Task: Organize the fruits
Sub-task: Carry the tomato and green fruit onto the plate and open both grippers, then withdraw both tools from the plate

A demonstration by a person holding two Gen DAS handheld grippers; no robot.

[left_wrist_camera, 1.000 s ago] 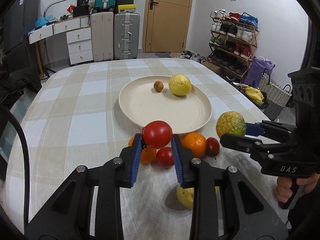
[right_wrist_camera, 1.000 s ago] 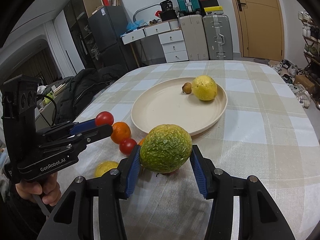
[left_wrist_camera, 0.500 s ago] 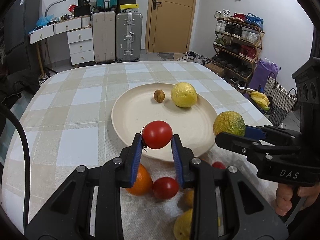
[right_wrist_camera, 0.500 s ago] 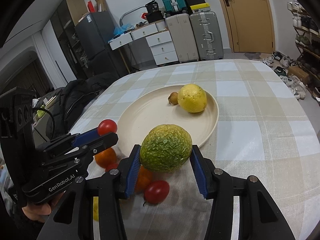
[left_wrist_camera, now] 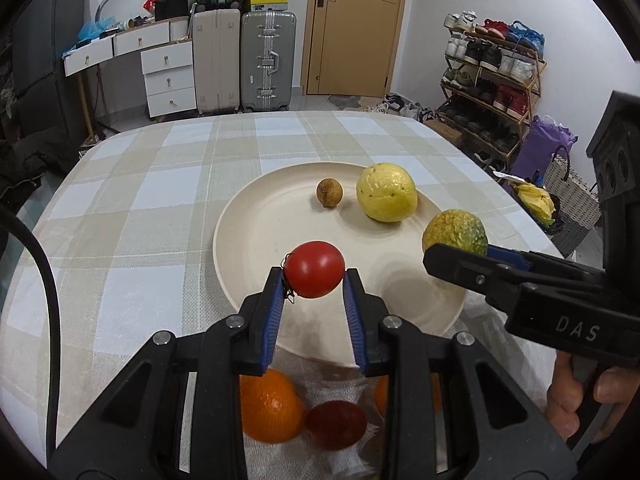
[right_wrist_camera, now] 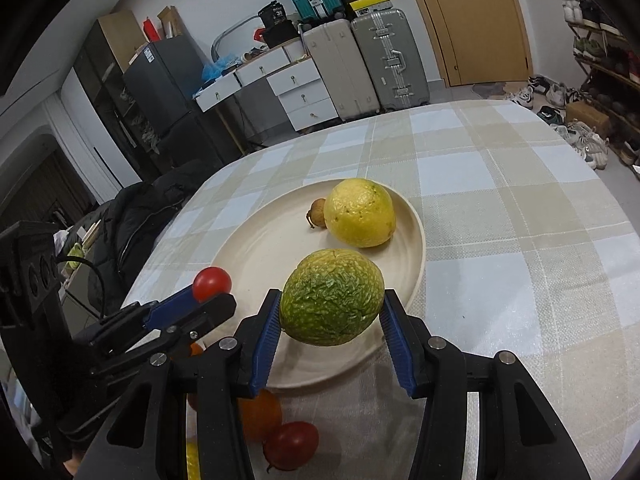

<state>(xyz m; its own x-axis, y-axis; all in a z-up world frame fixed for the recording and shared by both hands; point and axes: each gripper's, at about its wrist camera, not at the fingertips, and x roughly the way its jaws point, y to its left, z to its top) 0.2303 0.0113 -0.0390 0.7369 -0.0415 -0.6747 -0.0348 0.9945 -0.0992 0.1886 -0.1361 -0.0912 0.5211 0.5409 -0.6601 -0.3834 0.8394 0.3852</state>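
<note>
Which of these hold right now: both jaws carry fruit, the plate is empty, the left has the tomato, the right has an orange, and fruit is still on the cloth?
1. Both grippers hold a fruit. True: the left gripper and the right gripper each grip one.
2. The plate is empty. False: a yellow fruit and a small brown fruit lie on it.
3. The left gripper holds the red tomato. True.
4. The right gripper holds an orange. False: it holds a wrinkled green-yellow fruit.
5. Fruit remains off the plate. True: an orange and a dark red tomato lie on the tablecloth below the jaws.
</note>
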